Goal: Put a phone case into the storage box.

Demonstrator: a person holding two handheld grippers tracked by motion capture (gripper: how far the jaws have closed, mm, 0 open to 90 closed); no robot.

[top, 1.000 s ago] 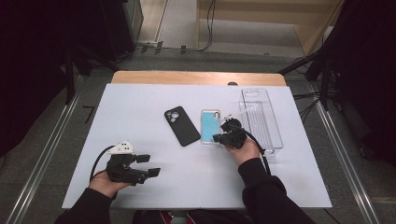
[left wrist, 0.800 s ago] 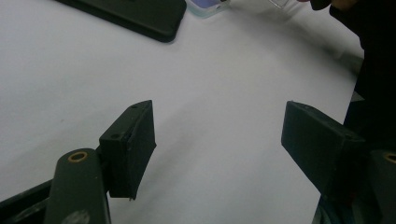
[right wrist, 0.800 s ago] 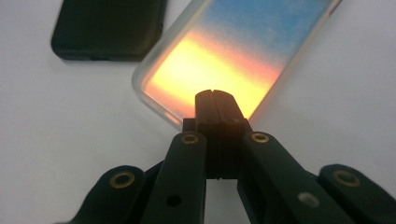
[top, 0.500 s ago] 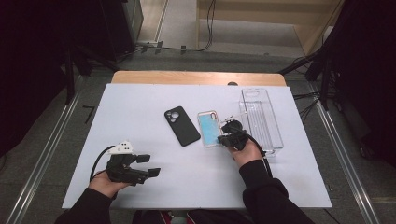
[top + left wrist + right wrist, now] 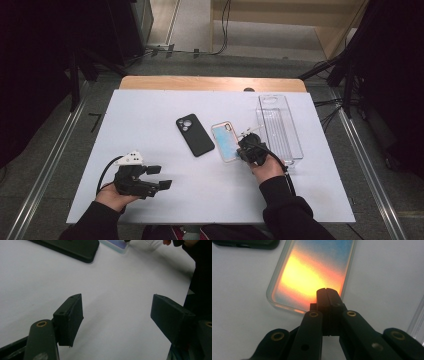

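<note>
The colourful phone case (image 5: 226, 141) is lying flat on the white worktop (image 5: 150, 115), a little right of centre, with the black phone case (image 5: 194, 135) just beside it at its 9 o'clock and the clear plastic tray (image 5: 279, 127) near it at 3 o'clock. The right tongs (image 5: 245, 148) are sitting at the case's right-hand edge, toward its 4 o'clock corner; in the right gripper view the right tongs (image 5: 327, 291) are pressed fully together with nothing between them, their tips hovering over or resting on the case's (image 5: 312, 272) orange-and-blue face near its clear rim. I cannot tell whether they are actually touching it. The left tongs (image 5: 159, 177) are waiting well apart at the worktop's 7 o'clock, and in the left gripper view the left tongs (image 5: 116, 320) are spread wide over bare worktop, gripping nothing. The case is looking thin, light and probably flexible, with a soft translucent border, so it is likely sliding rather than lifting if pushed from the side. Its glossy face is likely offering little friction. Because it is lying flush, the best hold is probably across the raised rim on a long edge, after tipping or nudging one edge up, perhaps steadying it with the other tongs.
</note>
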